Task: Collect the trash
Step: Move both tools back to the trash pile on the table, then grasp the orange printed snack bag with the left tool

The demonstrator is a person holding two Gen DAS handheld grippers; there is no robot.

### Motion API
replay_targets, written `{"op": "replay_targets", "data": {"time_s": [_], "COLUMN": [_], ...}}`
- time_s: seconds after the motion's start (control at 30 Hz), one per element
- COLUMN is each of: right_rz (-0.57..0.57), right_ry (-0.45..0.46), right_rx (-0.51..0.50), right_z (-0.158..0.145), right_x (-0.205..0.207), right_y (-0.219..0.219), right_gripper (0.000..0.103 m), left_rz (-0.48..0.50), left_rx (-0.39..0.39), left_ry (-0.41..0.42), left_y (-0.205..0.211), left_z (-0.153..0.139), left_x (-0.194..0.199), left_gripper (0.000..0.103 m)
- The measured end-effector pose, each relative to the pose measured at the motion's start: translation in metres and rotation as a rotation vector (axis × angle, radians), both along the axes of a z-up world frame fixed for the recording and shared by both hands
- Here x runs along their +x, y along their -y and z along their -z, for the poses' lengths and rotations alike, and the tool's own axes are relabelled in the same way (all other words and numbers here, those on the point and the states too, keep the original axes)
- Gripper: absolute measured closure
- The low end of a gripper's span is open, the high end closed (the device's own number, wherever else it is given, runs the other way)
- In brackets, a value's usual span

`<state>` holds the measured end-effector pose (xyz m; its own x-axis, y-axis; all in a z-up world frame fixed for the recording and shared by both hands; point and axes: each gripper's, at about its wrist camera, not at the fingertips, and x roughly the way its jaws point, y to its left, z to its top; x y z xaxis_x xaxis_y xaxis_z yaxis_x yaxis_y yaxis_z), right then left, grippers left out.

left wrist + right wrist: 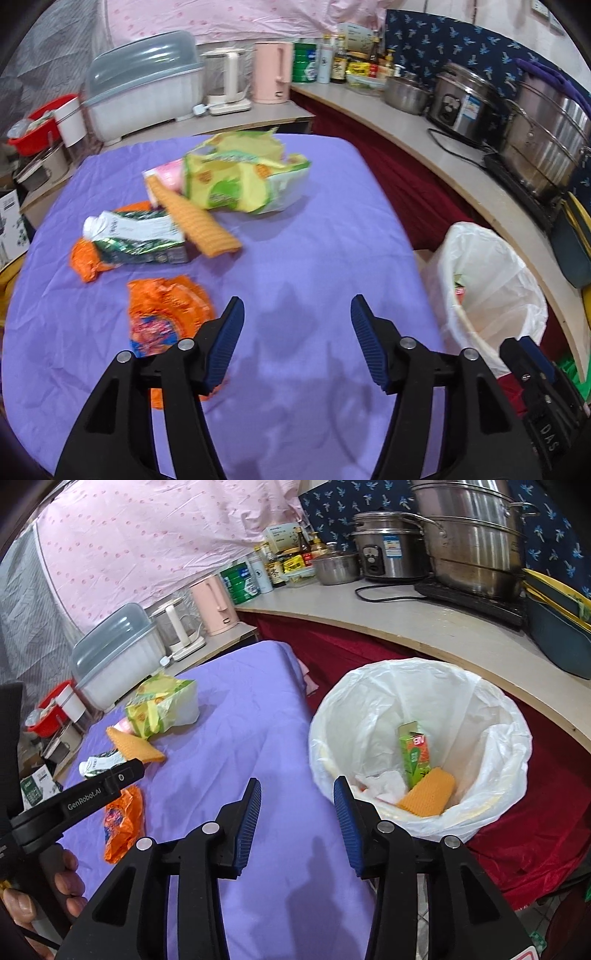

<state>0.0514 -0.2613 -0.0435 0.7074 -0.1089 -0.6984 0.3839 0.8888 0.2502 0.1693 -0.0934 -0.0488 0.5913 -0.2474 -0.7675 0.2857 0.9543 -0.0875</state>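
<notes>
Trash on counter, bin alongside.
Left gripper (297, 332) and right gripper (297, 818) both stand apart, holding nothing. Wrappers (240, 177), carton (136, 236) lie on purple counter (314, 240); lined bin (417, 746) holds some trash.

bare cloth (303, 258) ahead, litter (236, 177) left

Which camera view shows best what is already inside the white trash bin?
The right wrist view: it looks down into the trash bin, showing a green carton, an orange waffle-textured piece and crumpled white paper. The left wrist view shows the bin side-on, its contents mostly hidden.
</notes>
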Motion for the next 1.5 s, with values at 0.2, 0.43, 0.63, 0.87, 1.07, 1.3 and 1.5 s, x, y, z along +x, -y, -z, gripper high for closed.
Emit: {"op": "replay_targets", "data": {"time_s": [0.2, 0.43, 0.63, 0.87, 1.07, 1.3, 1.5], "right_rz": [-0.042, -0.090, -0.125, -0.156, -0.176, -0.183, -0.201], "right_ry": [-0.017, -0.035, -0.047, -0.072, -0.083, -0.085, -0.086], "right_rx": [0.006, 0.009, 0.005, 0.005, 0.002, -0.002, -0.014], "right_z": [0.007, 0.013, 0.016, 0.024, 0.027, 0.027, 0.025], "right_x": [0.010, 0.023, 0.034, 0.047, 0.058, 0.067, 0.078], "right_y": [-0.022, -0.046, -0.065, -0.083, -0.092, -0.098, -0.108], "right_gripper": [0.062, 0.062, 0.062, 0.062, 0.062, 0.062, 0.062], "left_rz": [-0.097, -0.172, -0.198, -0.197, -0.173, -0.115, -0.121], "left_rx": [0.034, 0.033, 0.011, -0.042, -0.028, -0.026, -0.057], "left_ry": [-0.039, -0.090, -0.137, -0.208, -0.188, -0.183, -0.164], "left_y": [-0.046, -0.087, -0.107, -0.117, -0.112, -0.102, -0.115], "left_z": [0.022, 0.040, 0.057, 0.078, 0.076, 0.074, 0.063], "left_x": [0.007, 0.014, 0.019, 0.028, 0.029, 0.029, 0.032], "left_gripper": [0.036, 0.032, 0.027, 0.027, 0.040, 0.087, 0.095]}}
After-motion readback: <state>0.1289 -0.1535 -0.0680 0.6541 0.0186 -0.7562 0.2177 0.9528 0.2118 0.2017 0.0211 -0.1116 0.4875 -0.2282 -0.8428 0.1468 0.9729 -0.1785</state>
